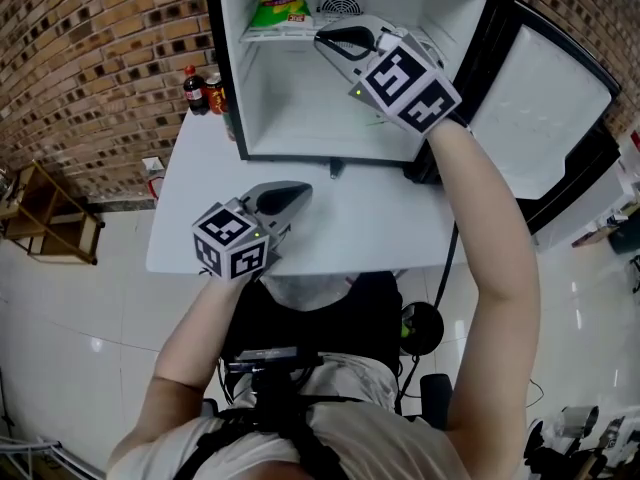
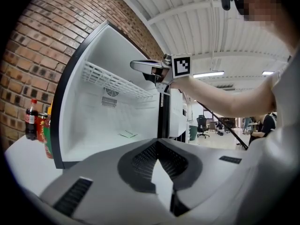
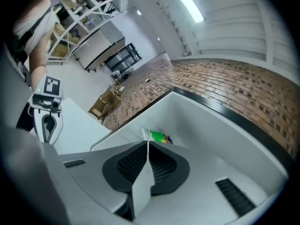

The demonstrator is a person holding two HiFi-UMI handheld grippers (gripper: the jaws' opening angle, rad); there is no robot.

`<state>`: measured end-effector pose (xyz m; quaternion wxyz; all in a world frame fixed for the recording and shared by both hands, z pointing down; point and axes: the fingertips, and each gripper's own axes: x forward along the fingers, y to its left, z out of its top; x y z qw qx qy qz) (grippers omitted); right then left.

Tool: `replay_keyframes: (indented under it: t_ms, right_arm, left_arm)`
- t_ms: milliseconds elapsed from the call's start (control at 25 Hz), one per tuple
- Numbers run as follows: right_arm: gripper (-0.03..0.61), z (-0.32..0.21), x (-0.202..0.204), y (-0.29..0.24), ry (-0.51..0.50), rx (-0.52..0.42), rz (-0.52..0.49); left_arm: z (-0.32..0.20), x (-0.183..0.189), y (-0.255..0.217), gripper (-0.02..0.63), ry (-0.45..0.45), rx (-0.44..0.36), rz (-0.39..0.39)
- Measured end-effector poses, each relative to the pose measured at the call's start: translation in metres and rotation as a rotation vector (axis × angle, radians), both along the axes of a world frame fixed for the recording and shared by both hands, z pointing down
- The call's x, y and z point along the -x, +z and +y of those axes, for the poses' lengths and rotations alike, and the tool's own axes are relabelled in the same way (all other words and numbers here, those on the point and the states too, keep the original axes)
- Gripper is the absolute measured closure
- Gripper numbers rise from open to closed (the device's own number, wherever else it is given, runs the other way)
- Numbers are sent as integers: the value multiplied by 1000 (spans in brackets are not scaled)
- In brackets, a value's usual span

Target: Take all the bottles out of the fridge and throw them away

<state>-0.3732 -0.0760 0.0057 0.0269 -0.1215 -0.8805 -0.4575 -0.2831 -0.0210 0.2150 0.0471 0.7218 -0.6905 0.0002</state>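
open fridge (image 1: 300, 108) is standing on a white table (image 1: 190, 218) with its door (image 1: 545, 108) lying wide to the right. the right gripper (image 1: 322, 38) is reaching into the upper part of the cabinet at the height of the wire shelf (image 2: 112, 81). its tips are pointing toward a green bag (image 1: 280, 11) that is lying on that shelf, near it but not touching. its claw is showing narrow, the two jaws meeting at the tips with nothing between them. the left gripper (image 1: 303, 190) is hovering over the table in front of the fridge and pointing at the opening. its claw is likewise pressed together and is carrying nothing. a dark bottle (image 1: 195, 90) with a red cap is standing upright on the table outside the fridge, beside its left outer wall and against the brick wall (image 1: 90, 58). a red can (image 1: 214, 95) is standing just beside the bottle, between it and the fridge.
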Motion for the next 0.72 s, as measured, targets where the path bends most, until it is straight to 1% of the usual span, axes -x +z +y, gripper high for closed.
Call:
replay_keyframes:
  t_ms: [80, 160, 240, 400, 560, 640, 720]
  right_arm:
    - [560, 4, 5, 6, 7, -82, 17]
    - [556, 2, 8, 12, 21, -120, 38]
    - [527, -2, 10, 14, 32, -135, 59]
    - [525, -15, 14, 14, 47, -175, 114]
    - [524, -30, 10, 7, 62, -181, 150]
    - [524, -32, 1, 19, 56, -199, 193]
    - [523, -37, -13, 52, 55, -258, 282]
  left_arm:
    - [2, -2, 3, 604, 12, 5, -1]
    - [4, -2, 6, 604, 21, 10, 1]
    - [4, 3, 8, 604, 24, 7, 15]
    - [0, 5, 11, 604, 36, 5, 22]
    - [-8, 2, 10, 604, 48, 4, 5]
    - [-10, 1, 10, 604, 51, 2, 0]
    - [-13, -1, 11, 604, 58, 6, -7]
